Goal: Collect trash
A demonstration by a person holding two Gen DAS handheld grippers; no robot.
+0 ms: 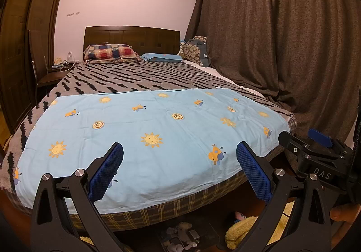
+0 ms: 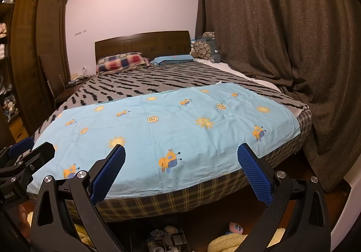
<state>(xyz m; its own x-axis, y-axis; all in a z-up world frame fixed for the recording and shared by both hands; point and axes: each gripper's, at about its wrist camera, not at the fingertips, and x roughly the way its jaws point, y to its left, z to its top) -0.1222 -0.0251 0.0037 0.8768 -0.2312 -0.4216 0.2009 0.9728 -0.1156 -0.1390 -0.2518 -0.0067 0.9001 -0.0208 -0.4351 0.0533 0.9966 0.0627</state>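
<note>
Where curtains (image 1: 282, 37) hang, blue sheet (image 1: 146, 134) across bed (image 1: 135, 78).

Sheet (image 1: 153, 139) on bed (image 1: 126, 80), pillows (image 1: 110, 52) behind.

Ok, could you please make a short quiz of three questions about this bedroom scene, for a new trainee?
1. True or false: the left gripper and the right gripper are both open and hold nothing.
2. What lies at the foot of the bed, on top of the striped blanket?
A. a light blue sheet with suns
B. a red towel
C. a stack of books
3. Fill in: at the wooden headboard, the checked pillow lies to the ____ of the blue pillow in the left wrist view.

Key
1. True.
2. A, the light blue sheet.
3. Left.
</note>
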